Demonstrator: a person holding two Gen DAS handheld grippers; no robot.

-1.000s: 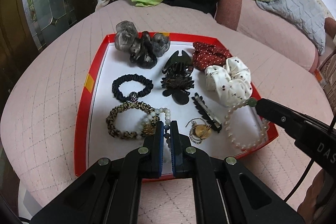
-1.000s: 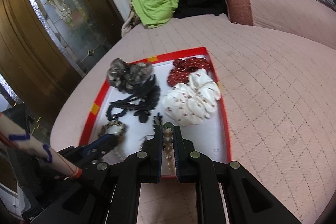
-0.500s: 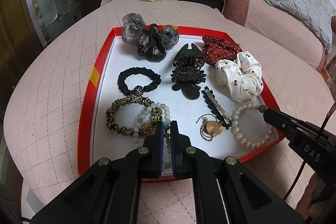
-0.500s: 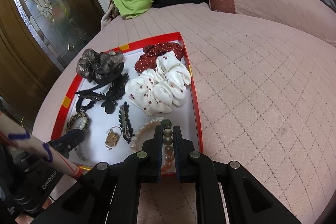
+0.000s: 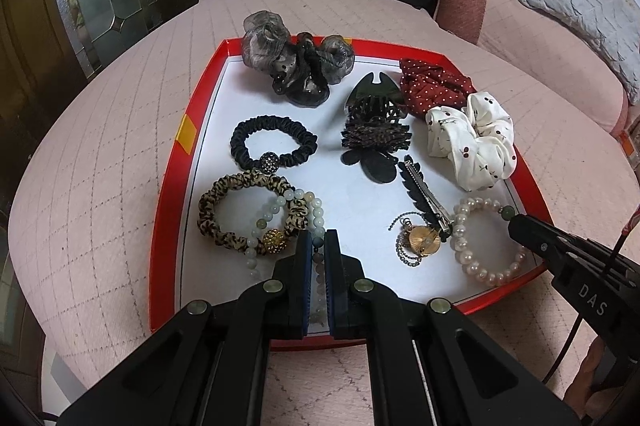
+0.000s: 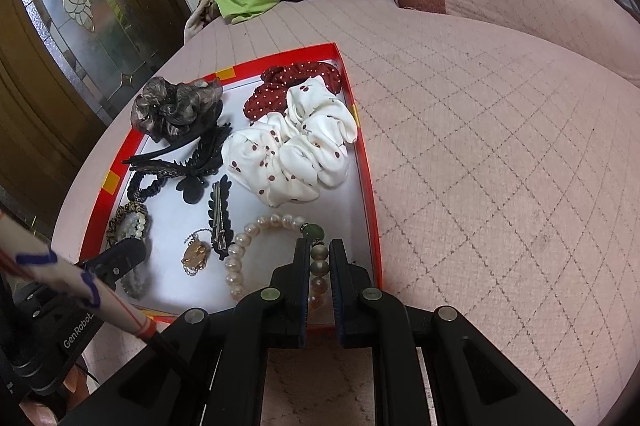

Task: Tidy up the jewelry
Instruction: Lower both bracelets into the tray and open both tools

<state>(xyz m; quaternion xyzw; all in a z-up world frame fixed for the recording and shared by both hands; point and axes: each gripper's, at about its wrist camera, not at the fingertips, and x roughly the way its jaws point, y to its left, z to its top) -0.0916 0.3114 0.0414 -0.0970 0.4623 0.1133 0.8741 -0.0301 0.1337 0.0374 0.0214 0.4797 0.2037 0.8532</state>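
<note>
Left gripper point(image 5: 317, 240) pinched on a jade bead bracelet point(image 5: 272, 210) in the red tray point(image 5: 168, 186), beside the leopard hair tie point(image 5: 244, 210). Right gripper point(image 6: 319, 250) clamped on the pearl bracelet point(image 6: 256, 234) near the tray's right rim. Only in the right view: "GenRobot" lettering, partly cut off. Only in the left view: "DAS". Small gold pendant point(image 5: 424, 238) hard to make out.

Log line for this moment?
left gripper: shut on jade bracelet | right gripper: shut on pearl bracelet | both in tray
</note>
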